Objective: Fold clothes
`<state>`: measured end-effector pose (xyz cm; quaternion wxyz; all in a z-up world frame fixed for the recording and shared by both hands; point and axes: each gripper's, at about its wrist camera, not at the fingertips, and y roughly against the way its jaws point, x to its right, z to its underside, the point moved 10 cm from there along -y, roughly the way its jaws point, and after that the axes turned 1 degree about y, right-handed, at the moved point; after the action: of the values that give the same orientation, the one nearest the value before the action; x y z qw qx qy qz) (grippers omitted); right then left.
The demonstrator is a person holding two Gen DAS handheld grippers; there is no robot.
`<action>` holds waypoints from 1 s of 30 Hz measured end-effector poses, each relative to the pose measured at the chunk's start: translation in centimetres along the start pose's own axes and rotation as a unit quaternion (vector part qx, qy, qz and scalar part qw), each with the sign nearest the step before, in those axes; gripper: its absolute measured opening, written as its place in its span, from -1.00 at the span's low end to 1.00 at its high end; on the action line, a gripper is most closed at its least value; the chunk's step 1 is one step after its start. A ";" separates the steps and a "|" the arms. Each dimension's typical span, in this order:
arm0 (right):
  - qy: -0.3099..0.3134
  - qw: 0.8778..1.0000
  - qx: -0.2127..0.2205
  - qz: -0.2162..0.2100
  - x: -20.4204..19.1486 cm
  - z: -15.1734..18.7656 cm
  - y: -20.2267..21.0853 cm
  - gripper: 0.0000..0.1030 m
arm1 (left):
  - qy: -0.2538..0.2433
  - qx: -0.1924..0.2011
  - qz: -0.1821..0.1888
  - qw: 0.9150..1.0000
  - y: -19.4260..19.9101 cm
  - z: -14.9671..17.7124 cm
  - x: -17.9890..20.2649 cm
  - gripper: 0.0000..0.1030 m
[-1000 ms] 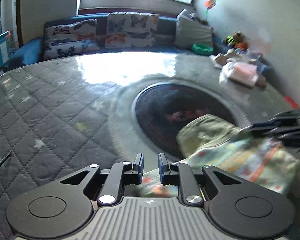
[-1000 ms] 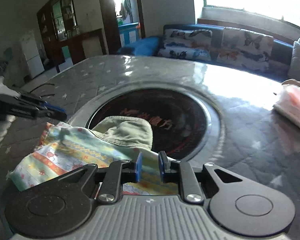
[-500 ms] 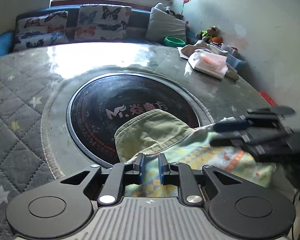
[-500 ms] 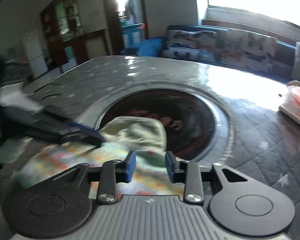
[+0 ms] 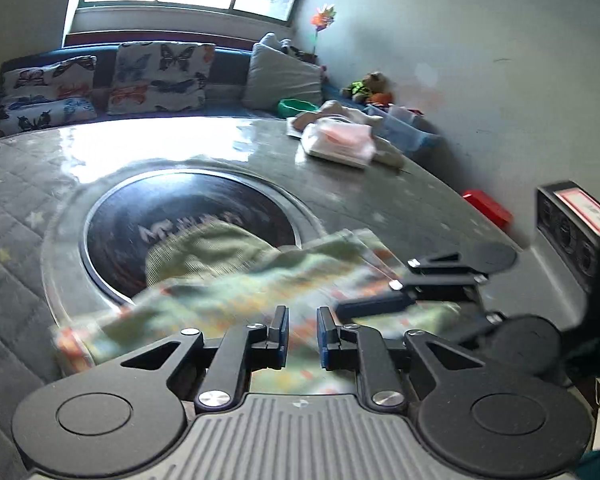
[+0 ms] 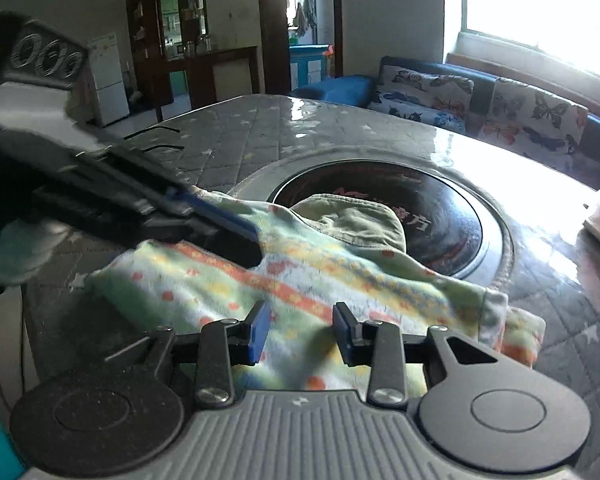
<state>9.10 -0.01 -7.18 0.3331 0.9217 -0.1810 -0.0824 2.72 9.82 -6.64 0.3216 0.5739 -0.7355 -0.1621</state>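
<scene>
Garment: soft patterned cloth with orange and yellow bands, lying half over the round dark glass inset of the quilted grey table.
Left gripper: jaws slightly apart over the cloth, gripping nothing.
Right gripper: jaws wide apart above the cloth's near edge.

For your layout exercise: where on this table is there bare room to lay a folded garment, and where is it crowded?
Free: the quilted cover left of the dark round inset, and the glossy strip before the butterfly cushions. Crowded: the near edge under the patterned garment, and the pink bundle by the wall.
</scene>
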 end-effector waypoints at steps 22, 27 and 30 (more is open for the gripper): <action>-0.048 0.996 0.014 0.080 3.2 5.1 4.3 -0.32 | 0.038 -0.014 -0.005 0.999 0.8 5.3 0.4 -0.66; -0.057 0.993 0.012 0.098 4.5 5.8 5.4 -0.34 | 0.049 -0.011 0.001 0.999 1.6 5.3 0.0 -0.66; -0.060 0.992 0.016 0.106 5.0 5.1 5.9 -0.33 | 0.058 0.000 -0.015 0.998 2.6 4.6 -1.1 -0.66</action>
<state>10.70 -9.19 -7.43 0.3137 0.8960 -0.2984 -0.0990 -2.05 11.04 -8.80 0.3610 0.5936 -0.7068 -0.1331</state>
